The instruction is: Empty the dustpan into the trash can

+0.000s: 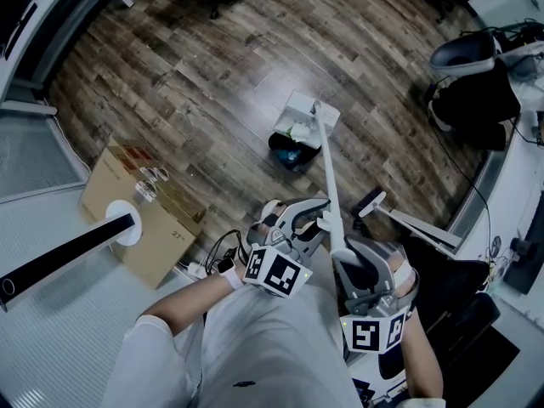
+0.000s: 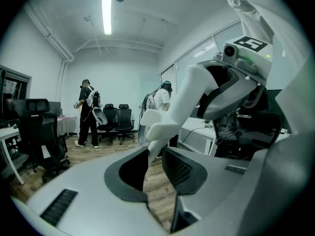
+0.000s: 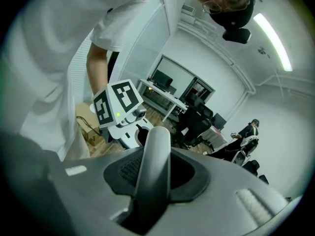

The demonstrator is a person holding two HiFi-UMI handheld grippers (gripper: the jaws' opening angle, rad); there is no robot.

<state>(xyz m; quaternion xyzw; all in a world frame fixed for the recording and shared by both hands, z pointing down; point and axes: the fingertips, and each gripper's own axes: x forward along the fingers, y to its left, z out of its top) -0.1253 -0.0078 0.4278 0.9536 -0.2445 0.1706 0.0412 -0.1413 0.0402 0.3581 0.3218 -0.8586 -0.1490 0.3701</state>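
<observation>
The dustpan's white pan [image 1: 304, 110] hangs tilted over the dark trash can [image 1: 291, 150] on the wooden floor, and pale rubbish shows in the can's mouth. Its long white handle [image 1: 330, 181] slants back toward me. My right gripper [image 1: 344, 249] is shut on the upper handle, which fills the space between its pads [image 3: 155, 171]. My left gripper [image 1: 316, 217] stands just left of it, closed on a white side piece of the handle [image 2: 156, 127] that runs down between its jaws [image 2: 151, 157].
A cardboard box [image 1: 140, 211] lies on the floor at left beside a black-and-white post [image 1: 68, 257]. An office chair [image 1: 472, 66] and desks stand at right, with a long white tool [image 1: 408, 221] on the floor nearby. Two people [image 2: 88, 113] stand far off by chairs.
</observation>
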